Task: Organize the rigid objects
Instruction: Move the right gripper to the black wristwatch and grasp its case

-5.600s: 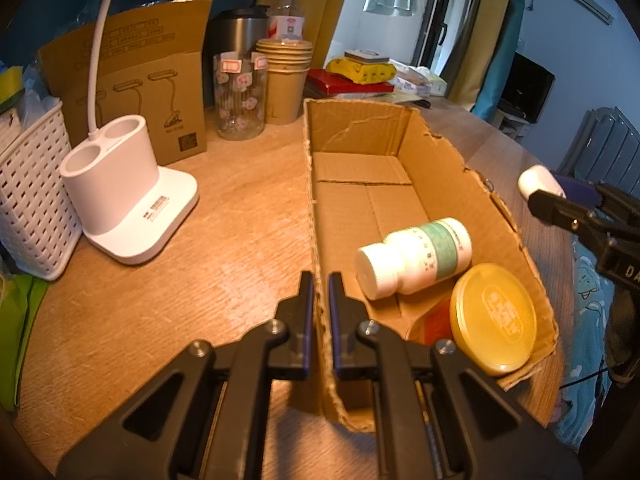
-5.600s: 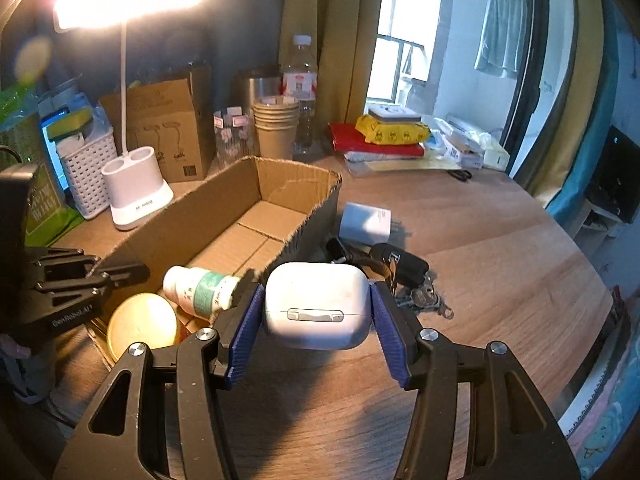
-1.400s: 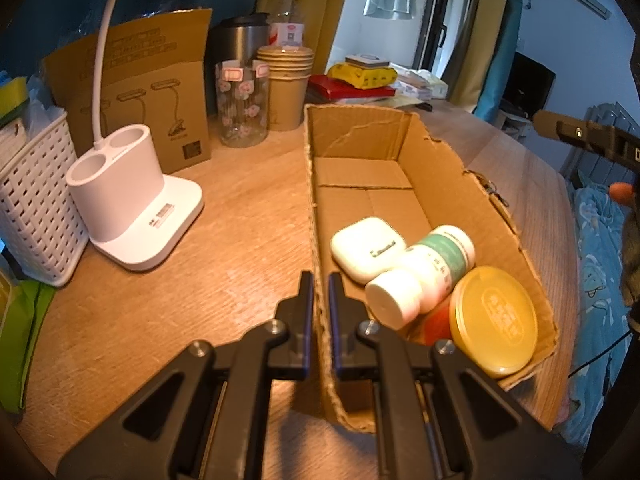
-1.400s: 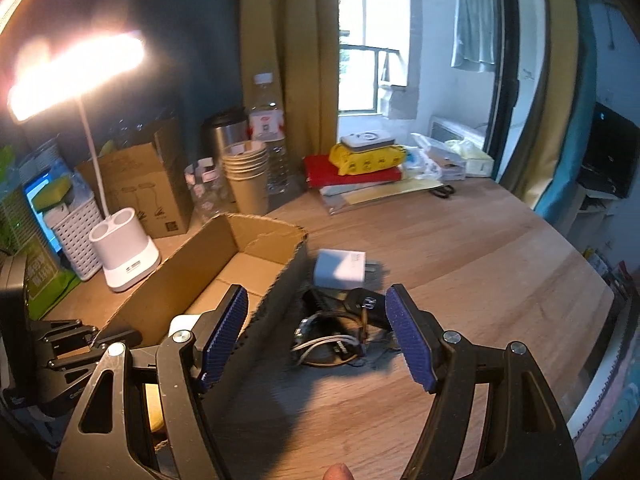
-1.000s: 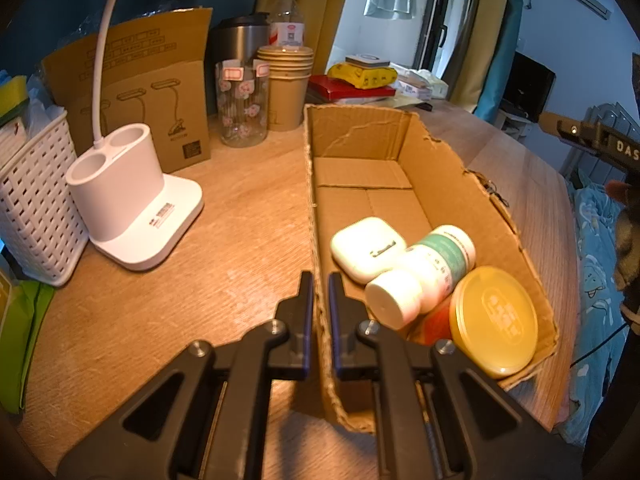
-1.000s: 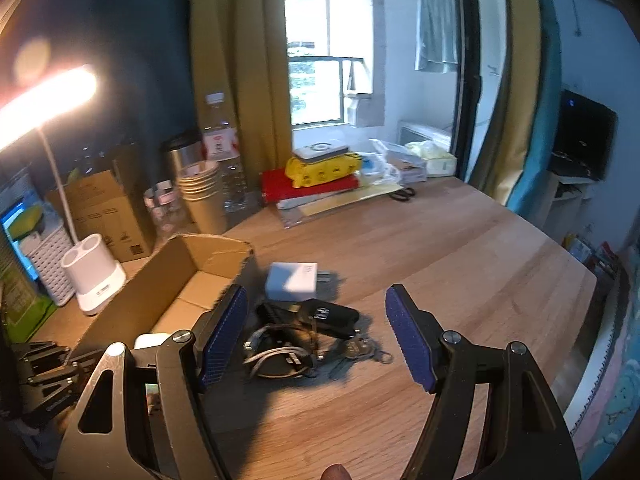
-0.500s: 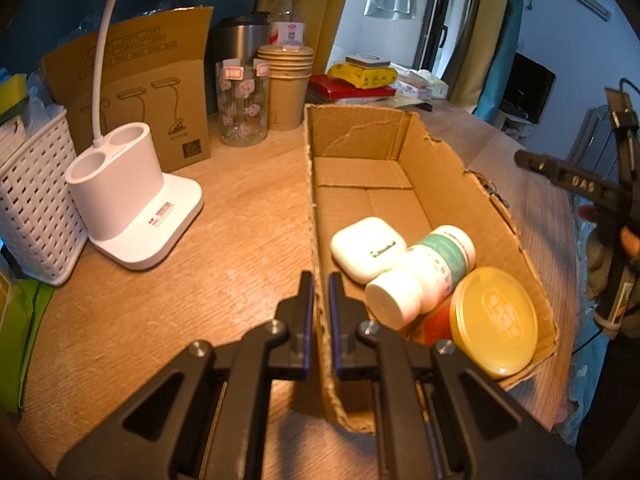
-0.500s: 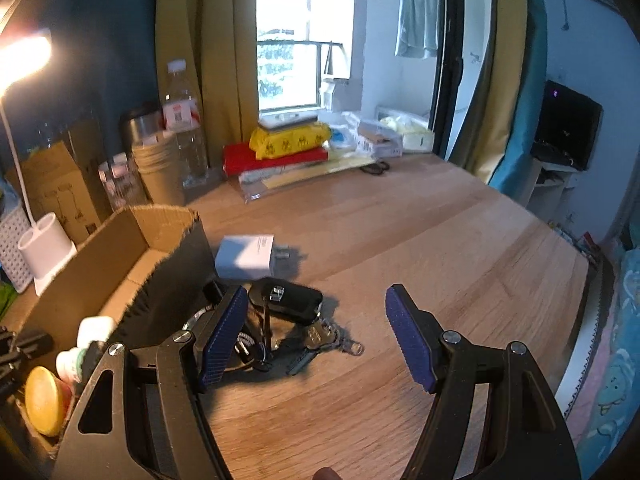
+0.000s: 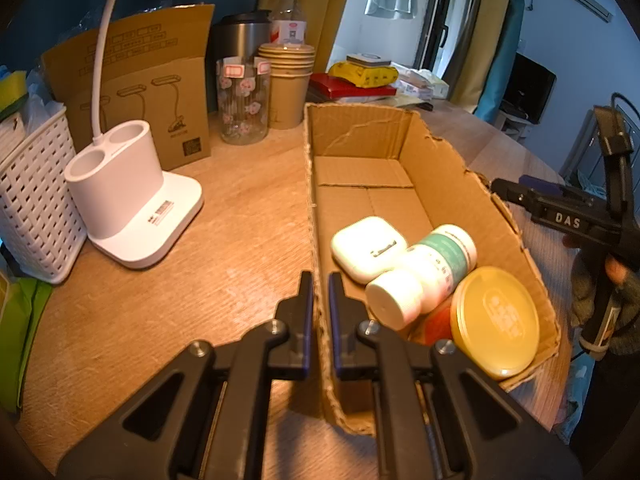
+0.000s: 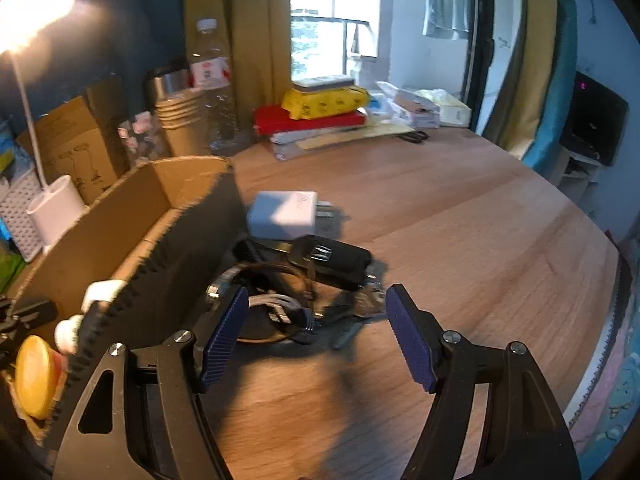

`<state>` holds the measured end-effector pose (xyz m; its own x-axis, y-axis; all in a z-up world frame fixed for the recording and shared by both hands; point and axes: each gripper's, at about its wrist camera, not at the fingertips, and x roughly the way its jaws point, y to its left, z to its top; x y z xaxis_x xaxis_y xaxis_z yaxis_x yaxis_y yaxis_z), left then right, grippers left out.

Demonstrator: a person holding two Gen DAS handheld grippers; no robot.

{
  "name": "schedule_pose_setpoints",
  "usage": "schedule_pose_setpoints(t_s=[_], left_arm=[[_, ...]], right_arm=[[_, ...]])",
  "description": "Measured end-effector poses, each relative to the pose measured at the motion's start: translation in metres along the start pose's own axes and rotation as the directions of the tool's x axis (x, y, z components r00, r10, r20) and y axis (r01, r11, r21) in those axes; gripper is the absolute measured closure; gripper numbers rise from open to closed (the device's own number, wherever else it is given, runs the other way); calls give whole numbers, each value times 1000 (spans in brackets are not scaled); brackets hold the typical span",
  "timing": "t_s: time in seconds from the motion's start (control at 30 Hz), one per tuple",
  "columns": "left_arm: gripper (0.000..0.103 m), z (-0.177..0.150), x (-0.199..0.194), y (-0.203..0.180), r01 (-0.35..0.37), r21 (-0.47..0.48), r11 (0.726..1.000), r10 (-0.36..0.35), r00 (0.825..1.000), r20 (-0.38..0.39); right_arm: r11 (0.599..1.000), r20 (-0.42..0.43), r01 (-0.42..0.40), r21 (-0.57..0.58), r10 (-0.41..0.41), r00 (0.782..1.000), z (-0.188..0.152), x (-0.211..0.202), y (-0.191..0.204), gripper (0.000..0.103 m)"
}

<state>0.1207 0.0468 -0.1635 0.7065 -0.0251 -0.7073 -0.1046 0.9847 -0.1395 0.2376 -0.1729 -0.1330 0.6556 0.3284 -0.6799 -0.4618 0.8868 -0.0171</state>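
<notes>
Left claw (image 9: 319,300) pinched shut on the near left wall of the cardboard box (image 9: 436,160), one pad each side of the wall.

Inside the box, all at the near end: white earbud case (image 9: 366,248) toward the left wall, white pill bottle (image 9: 424,272) lying on its side touching it, yellow-lidded jar (image 9: 496,320) in the near right corner against the bottle.

Right claw (image 10: 312,334) spread wide, nothing between the pads, hanging over the clutter on the surface (image 10: 460,240) just outside the box's right wall: black car key fob (image 10: 336,258), keys (image 10: 368,302) beside it, coiled cable (image 10: 272,304). White charger (image 10: 286,214) just beyond the fob, also beside the box wall. Frame is motion-blurred there.
</notes>
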Motion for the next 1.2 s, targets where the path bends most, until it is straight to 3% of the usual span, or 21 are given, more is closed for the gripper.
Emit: schedule_pose_setpoints(t_s=[0.17, 0.4, 0.63, 0.8, 1.2], left_arm=[[95, 0, 0, 0, 0, 1, 1000, 0, 1000, 0], [95, 0, 0, 0, 0, 0, 1000, 0, 1000, 0], [95, 0, 0, -1, 1, -1, 1000, -1, 1000, 0], [95, 0, 0, -1, 1, -2, 1000, -1, 1000, -1], [95, -1, 0, -2, 2, -3, 1000, -2, 1000, -1]], right_arm=[[997, 14, -25, -73, 26, 1000, 5, -3, 23, 41], [992, -39, -53, -119, 48, 998, 6, 12, 39, 56], [990, -80, -62, -126, 53, 995, 4, 23, 42, 60], [986, -102, -80, -143, 66, 993, 3, 27, 47, 82], [988, -51, -146, -48, 143, 988, 10, 11, 30, 92]])
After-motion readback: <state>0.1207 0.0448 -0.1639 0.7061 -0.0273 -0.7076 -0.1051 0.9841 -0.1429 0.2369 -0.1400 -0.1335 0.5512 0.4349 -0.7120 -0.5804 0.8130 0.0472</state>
